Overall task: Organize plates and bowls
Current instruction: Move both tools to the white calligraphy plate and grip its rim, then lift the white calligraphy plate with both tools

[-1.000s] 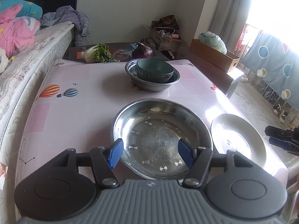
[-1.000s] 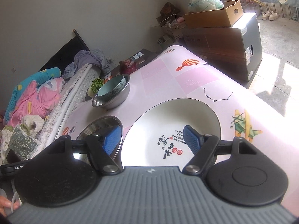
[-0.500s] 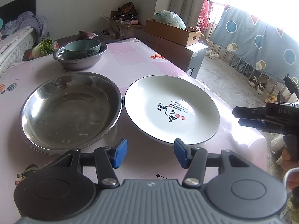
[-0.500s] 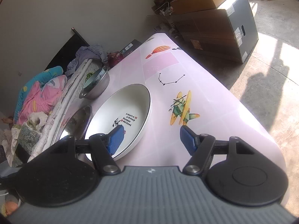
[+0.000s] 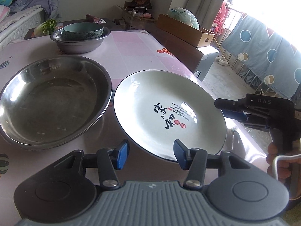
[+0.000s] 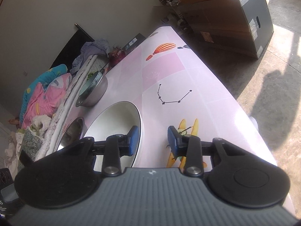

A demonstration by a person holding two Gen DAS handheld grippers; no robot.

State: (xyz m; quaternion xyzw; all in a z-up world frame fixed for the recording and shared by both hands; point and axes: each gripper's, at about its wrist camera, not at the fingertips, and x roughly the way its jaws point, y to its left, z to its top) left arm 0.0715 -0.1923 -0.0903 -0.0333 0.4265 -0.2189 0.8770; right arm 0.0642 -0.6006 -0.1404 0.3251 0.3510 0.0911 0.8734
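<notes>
A white plate (image 5: 169,113) with black calligraphy lies on the pink table (image 5: 135,52), beside a wide steel plate (image 5: 52,101). At the back a teal bowl (image 5: 82,30) sits inside a steel bowl (image 5: 79,45). My left gripper (image 5: 150,154) is open, and the white plate's near rim runs between its blue pads without touching them. My right gripper (image 5: 221,109) straddles the plate's right rim. In the right wrist view its jaws (image 6: 153,141) are closing, with the white plate's (image 6: 112,124) rim between the pads and a gap still showing.
The table's right edge (image 6: 235,101) drops to the floor just beyond the white plate. Cardboard boxes (image 5: 184,30) stand to the right, and a bed with bedding (image 6: 47,94) runs along the left. Greens (image 5: 47,26) lie behind the bowls. A hand (image 5: 278,162) holds the right gripper.
My left gripper swung from the steel plate over to the white plate and came lower. My right gripper dropped to the plate's right rim and its jaws narrowed.
</notes>
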